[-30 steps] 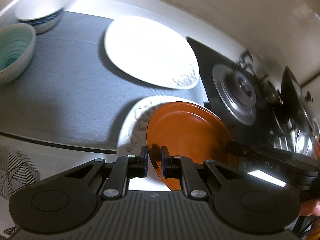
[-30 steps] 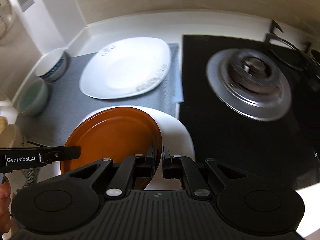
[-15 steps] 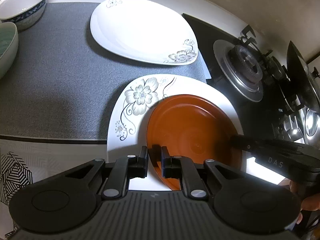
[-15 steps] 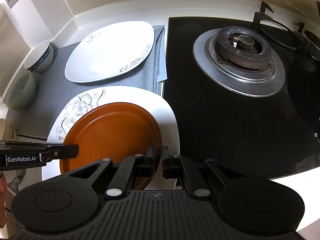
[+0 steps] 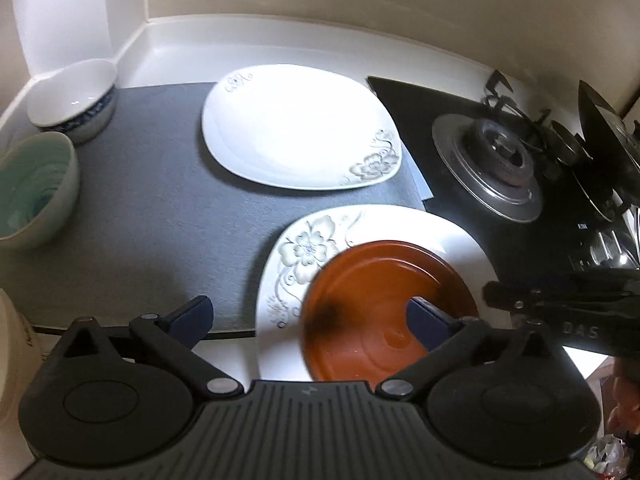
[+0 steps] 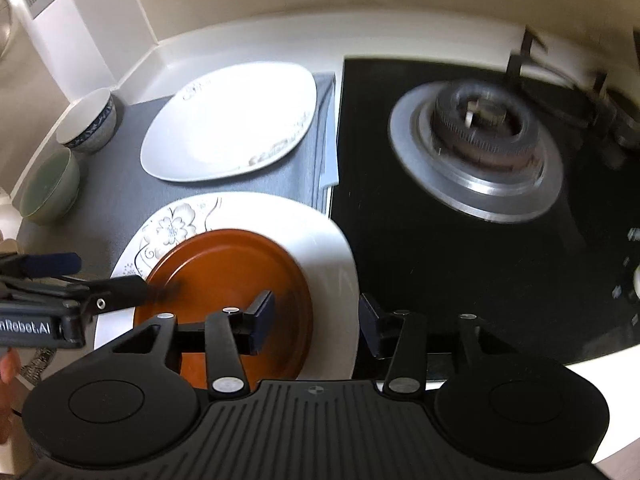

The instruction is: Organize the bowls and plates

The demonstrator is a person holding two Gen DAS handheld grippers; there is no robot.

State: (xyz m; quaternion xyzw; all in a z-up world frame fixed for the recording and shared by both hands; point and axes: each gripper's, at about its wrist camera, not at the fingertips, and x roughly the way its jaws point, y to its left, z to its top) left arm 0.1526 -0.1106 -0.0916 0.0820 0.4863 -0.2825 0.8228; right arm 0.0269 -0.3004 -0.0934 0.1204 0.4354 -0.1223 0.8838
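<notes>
Grey woven mat (image 5: 132, 216), glossy orange plate (image 5: 376, 312)

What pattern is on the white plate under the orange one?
A grey line-drawn flower with curling stems on the white plate, clearest in the left wrist view.

Your left gripper (image 5: 308, 322) was pinched on the near rim of the orange plate (image 5: 384, 312) a second ago, and its jaws are now opening wide, clear of that rim. Your right gripper (image 6: 316, 322) is opening too (it had gripped the plate's right rim), pads off. The orange plate now lies released on the flowered white plate (image 5: 320, 240) at the counter's front edge.
</notes>
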